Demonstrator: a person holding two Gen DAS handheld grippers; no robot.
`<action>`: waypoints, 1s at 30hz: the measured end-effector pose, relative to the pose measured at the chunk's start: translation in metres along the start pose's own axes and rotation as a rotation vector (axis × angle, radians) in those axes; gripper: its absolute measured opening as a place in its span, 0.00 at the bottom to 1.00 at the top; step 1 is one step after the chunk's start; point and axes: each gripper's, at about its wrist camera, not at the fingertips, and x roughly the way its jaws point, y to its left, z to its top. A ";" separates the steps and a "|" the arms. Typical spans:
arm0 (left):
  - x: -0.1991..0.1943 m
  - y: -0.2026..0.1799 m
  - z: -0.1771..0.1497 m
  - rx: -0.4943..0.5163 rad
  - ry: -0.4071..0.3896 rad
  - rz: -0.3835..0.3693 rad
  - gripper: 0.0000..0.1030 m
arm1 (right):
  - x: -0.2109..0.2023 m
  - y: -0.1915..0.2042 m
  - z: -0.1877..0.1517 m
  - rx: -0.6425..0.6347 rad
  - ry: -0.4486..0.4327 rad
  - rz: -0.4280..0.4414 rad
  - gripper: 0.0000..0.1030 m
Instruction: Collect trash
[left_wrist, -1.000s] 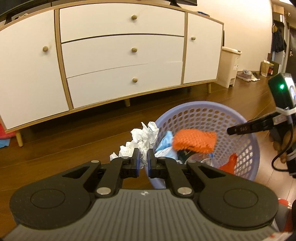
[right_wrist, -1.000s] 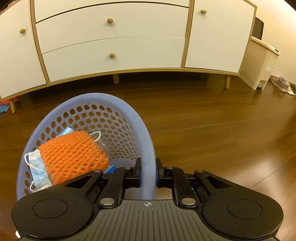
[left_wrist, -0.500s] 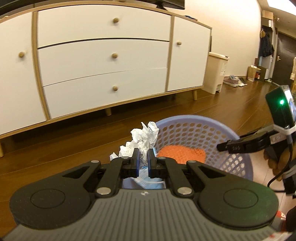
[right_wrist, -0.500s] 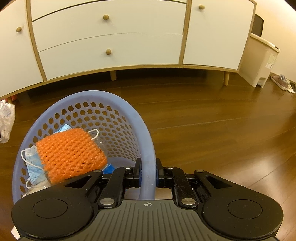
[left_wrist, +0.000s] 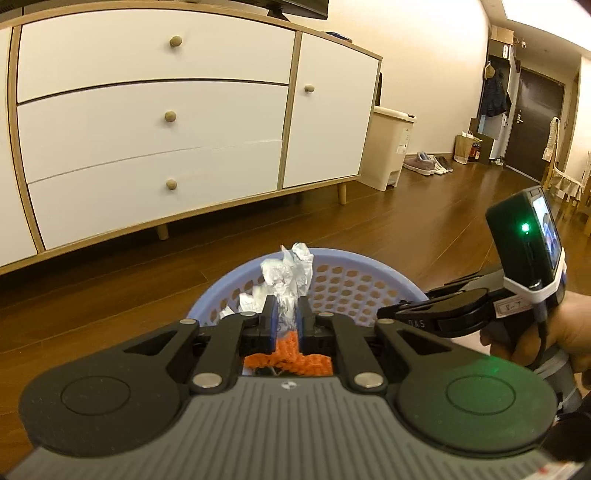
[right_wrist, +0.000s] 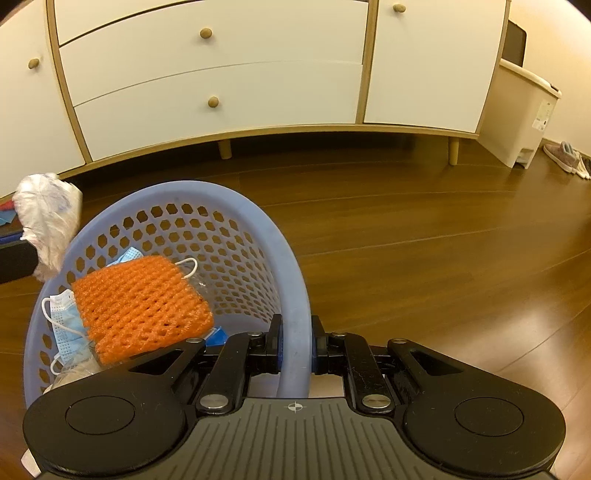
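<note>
While our right gripper (right_wrist: 294, 345) pinches the rim of the lavender perforated basket (right_wrist: 236, 206) to steady it, our left gripper (left_wrist: 283, 317) clamps a crumpled white tissue (left_wrist: 286, 275) above the opening (poised, we judge, for a drop). Inside already: an orange foam net (right_wrist: 140, 301) and a blue face mask (right_wrist: 66, 325).
</note>
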 end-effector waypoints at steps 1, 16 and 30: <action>0.000 0.000 0.000 -0.007 0.002 -0.002 0.13 | 0.000 0.000 0.000 0.000 0.000 0.000 0.09; -0.009 0.008 -0.006 -0.021 0.032 0.039 0.21 | 0.002 -0.001 0.002 0.012 0.011 -0.006 0.09; -0.012 0.019 -0.015 -0.032 0.051 0.066 0.21 | 0.001 -0.001 0.002 0.009 0.010 -0.006 0.09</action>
